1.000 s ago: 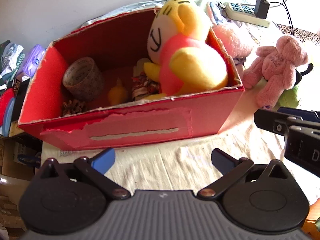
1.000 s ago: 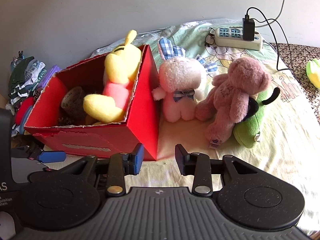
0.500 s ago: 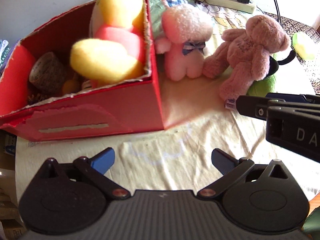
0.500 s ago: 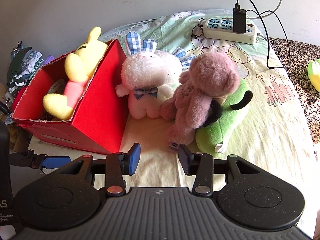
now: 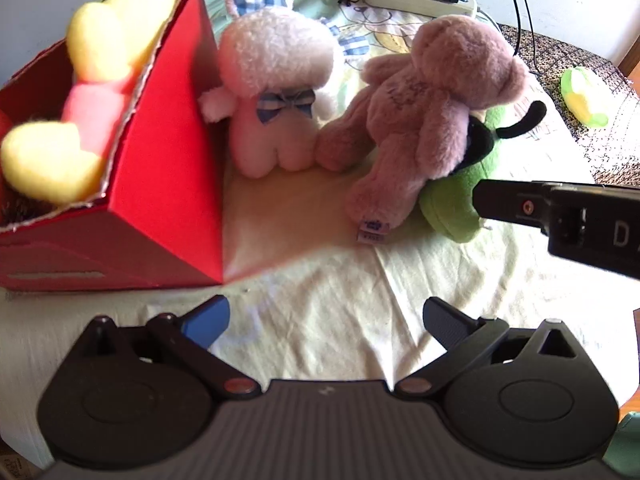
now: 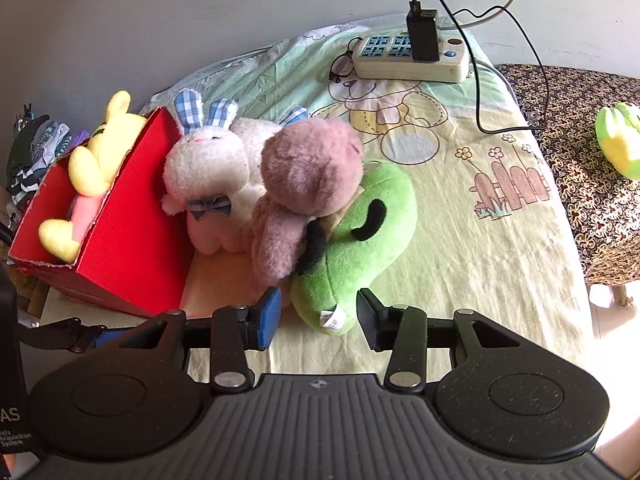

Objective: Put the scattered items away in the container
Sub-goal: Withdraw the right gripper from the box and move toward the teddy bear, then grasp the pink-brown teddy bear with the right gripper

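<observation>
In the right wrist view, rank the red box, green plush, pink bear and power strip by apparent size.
1. red box
2. green plush and pink bear, too alike to rank
3. power strip, though farthest away, so unsure

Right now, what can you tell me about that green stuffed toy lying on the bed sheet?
The green plush toy is soft and fuzzy, bright lime, with black floppy ear-like parts and a small white sewn tag at its near end. It lies on its side on the printed sheet, outside the red box. The brownish-pink teddy bear leans on top of it, hiding part of it. The right tool hovers open just before its tagged end, not touching.
</observation>
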Demonstrator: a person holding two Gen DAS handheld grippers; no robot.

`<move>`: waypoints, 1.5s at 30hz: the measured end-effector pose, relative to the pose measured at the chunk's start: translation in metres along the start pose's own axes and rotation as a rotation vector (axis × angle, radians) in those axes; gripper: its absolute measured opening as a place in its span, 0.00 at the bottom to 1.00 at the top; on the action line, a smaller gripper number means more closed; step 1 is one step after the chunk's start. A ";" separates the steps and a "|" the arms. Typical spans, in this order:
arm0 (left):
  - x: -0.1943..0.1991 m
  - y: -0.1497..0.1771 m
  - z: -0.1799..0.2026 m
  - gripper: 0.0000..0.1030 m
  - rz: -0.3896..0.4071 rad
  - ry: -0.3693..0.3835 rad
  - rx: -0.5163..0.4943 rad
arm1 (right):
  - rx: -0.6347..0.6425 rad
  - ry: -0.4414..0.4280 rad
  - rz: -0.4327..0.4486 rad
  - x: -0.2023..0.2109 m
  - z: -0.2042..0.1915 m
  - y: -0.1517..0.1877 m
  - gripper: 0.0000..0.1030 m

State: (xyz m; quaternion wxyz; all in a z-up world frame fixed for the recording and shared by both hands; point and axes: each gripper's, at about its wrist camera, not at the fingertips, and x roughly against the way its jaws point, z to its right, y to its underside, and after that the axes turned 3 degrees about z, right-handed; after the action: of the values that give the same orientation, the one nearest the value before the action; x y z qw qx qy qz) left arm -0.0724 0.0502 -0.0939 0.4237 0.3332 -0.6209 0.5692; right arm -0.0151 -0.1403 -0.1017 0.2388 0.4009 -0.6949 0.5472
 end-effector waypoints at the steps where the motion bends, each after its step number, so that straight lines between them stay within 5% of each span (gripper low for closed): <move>1: -0.001 0.000 0.002 0.99 0.010 0.005 -0.002 | -0.012 0.010 0.003 0.000 0.006 -0.001 0.44; 8: -0.003 -0.008 0.009 0.92 0.072 0.088 -0.006 | -0.099 -0.031 0.016 0.001 0.029 -0.014 0.44; 12: -0.005 -0.023 0.010 0.94 0.149 0.119 -0.043 | -0.050 -0.076 0.042 -0.003 0.017 -0.027 0.54; 18: -0.018 -0.028 0.015 0.91 0.194 0.192 -0.098 | 0.003 -0.129 0.018 -0.021 0.003 -0.037 0.54; 23: -0.023 -0.029 0.013 0.80 0.207 0.252 -0.106 | 0.018 -0.150 0.040 -0.024 -0.002 -0.041 0.52; 33: -0.035 -0.039 -0.001 0.84 0.208 0.351 -0.060 | 0.114 -0.134 0.053 -0.038 -0.015 -0.045 0.54; 39: -0.041 -0.039 0.014 0.80 0.188 0.402 -0.114 | 0.165 -0.097 0.051 -0.060 -0.022 -0.042 0.37; 45: -0.036 -0.035 0.017 0.78 0.202 0.404 -0.127 | 0.067 -0.176 0.011 -0.062 -0.002 -0.051 0.32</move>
State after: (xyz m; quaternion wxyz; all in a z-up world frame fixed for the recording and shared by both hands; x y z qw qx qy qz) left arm -0.0285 0.0261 -0.1114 0.5004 0.1212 -0.5882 0.6237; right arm 0.0614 -0.1237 -0.1198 0.1601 0.4513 -0.6967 0.5341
